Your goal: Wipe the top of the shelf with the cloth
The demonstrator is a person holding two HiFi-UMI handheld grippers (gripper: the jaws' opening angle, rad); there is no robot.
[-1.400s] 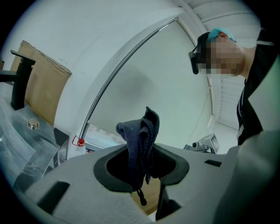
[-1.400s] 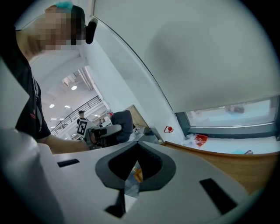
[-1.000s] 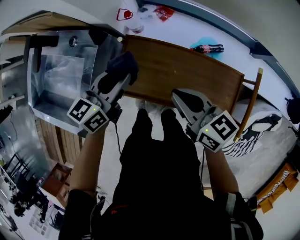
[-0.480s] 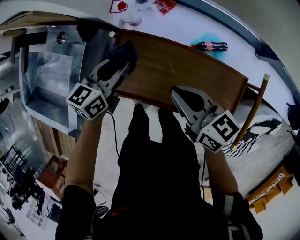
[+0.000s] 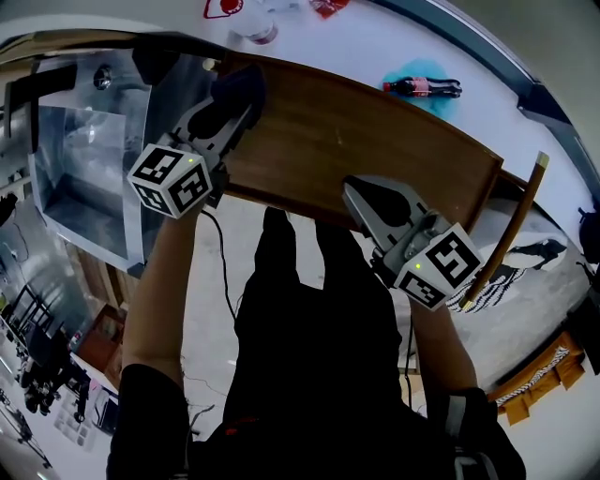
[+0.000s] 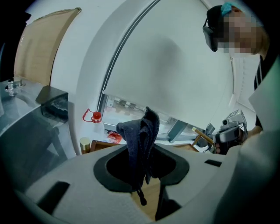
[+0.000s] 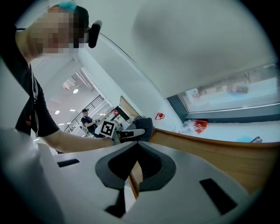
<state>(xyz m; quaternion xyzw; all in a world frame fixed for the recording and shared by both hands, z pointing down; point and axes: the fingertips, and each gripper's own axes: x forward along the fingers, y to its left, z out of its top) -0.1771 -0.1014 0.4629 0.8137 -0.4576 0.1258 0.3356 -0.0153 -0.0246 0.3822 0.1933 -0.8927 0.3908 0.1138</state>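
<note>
The shelf's brown wooden top [image 5: 375, 131] runs across the head view. My left gripper [image 5: 225, 105] is over its left end, shut on a dark blue cloth [image 5: 240, 86] that lies against the wood near the left corner. In the left gripper view the cloth [image 6: 142, 135] stands up bunched between the jaws of the left gripper [image 6: 142, 173]. My right gripper [image 5: 370, 199] rests at the shelf's near edge, shut and holding nothing. The right gripper view looks past the right gripper [image 7: 134, 151] along the shelf [image 7: 210, 148] toward the cloth [image 7: 143, 126].
A metal sink unit [image 5: 84, 159] adjoins the shelf's left end. On the white floor beyond lie a cola bottle [image 5: 422, 89], a cup [image 5: 260, 33] and a red-capped jug [image 5: 225, 7]. A wooden pole [image 5: 511, 225] leans at the shelf's right end.
My left gripper has carried the cloth farther along the shelf top toward the far left corner. The right gripper has stayed at the near edge.
</note>
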